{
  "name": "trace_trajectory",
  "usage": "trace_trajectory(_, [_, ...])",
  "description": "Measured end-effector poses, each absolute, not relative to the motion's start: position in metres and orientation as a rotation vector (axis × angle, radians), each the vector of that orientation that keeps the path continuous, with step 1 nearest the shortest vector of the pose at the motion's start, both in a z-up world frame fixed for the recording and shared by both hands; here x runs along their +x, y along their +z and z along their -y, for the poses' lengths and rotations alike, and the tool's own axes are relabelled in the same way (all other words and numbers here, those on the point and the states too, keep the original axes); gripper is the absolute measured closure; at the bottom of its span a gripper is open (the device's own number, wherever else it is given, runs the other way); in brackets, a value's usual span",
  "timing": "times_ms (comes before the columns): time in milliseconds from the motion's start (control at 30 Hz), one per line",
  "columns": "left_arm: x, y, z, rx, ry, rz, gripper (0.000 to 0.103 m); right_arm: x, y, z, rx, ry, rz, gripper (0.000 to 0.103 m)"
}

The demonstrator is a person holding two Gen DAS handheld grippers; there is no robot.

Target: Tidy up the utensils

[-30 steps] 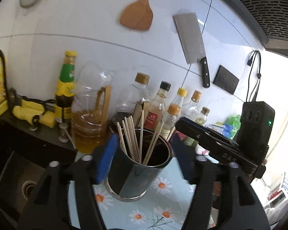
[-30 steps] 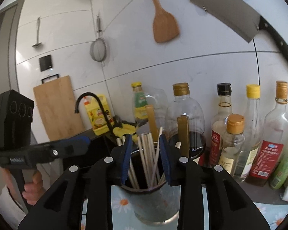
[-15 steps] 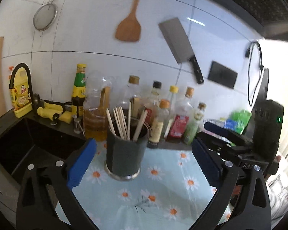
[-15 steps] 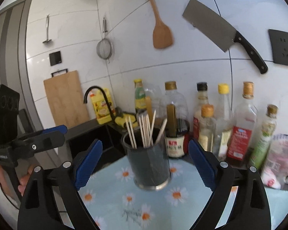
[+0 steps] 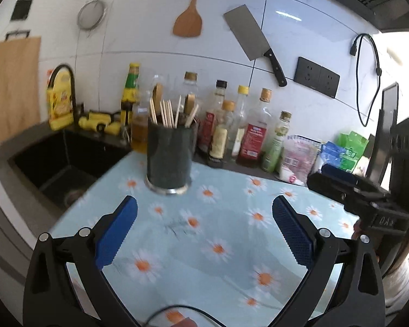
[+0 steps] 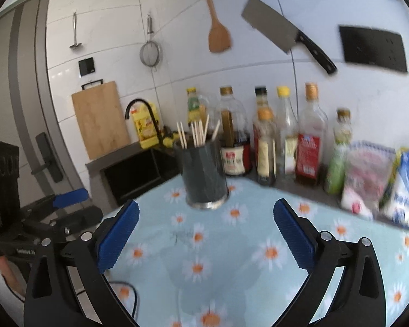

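A dark cylindrical utensil holder stands upright on the daisy-print cloth, near the cloth's far edge and just in front of the row of bottles. Wooden chopsticks stand bunched inside it, their tips fanning above the rim; their number cannot be told through the blur. In the right wrist view the same holder sits between the black sink and the bottles, with chopsticks leaning in several directions.

The left gripper hangs above the cloth well short of the holder, its blue pads spread wide with only cloth between them. The right gripper is likewise over the cloth; its jaws are opening, almost fully apart, and nothing lies between its pads. Each gripper appears at the edge of the other's view.

On the tiled wall behind hang a wooden spatula, a cleaver and a strainer. A cutting board leans beside the curved black faucet. Packets lie at the right end of the counter.
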State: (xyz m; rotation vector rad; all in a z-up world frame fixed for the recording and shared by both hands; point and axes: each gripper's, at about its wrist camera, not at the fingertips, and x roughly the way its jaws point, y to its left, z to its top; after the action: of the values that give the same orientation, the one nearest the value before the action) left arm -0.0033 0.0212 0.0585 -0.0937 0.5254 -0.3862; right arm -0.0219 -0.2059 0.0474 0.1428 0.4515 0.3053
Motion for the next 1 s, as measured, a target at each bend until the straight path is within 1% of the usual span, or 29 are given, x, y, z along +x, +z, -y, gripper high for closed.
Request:
trace_trajectory(200, [-0.045, 0.046, -0.011, -0.1, -0.337, -0.575, 0.006, -0.061, 0.026, 0.218, 0.1, 0.255, -0.511, 0.008])
trace_trajectory(467, [-0.076, 0.044, -0.01, -0.143, -0.221, -0.602, 0.006, -0.098, 0.007, 0.217, 0.092, 0.229, -0.562, 0.008])
trace_trajectory(633, [-0.086, 0.039, -0.002, -0.063, -0.17, -0.61, 0.006, -0.108, 0.001, 0.21, 0.08, 0.251, -0.574, 0.008])
trace_trajectory(833, [-0.085, 0.034, 0.0, -0.047, -0.196, -0.654, 0.006, -0.11, -0.001, 0.209, 0.075, 0.249, -0.59, 0.008])
trace_trajectory(1000, [-0.083, 0.035, 0.002, -0.032, -0.215, -0.652, 0.006, -0.111, 0.004, 0.209, 0.063, 0.23, -0.573, 0.008])
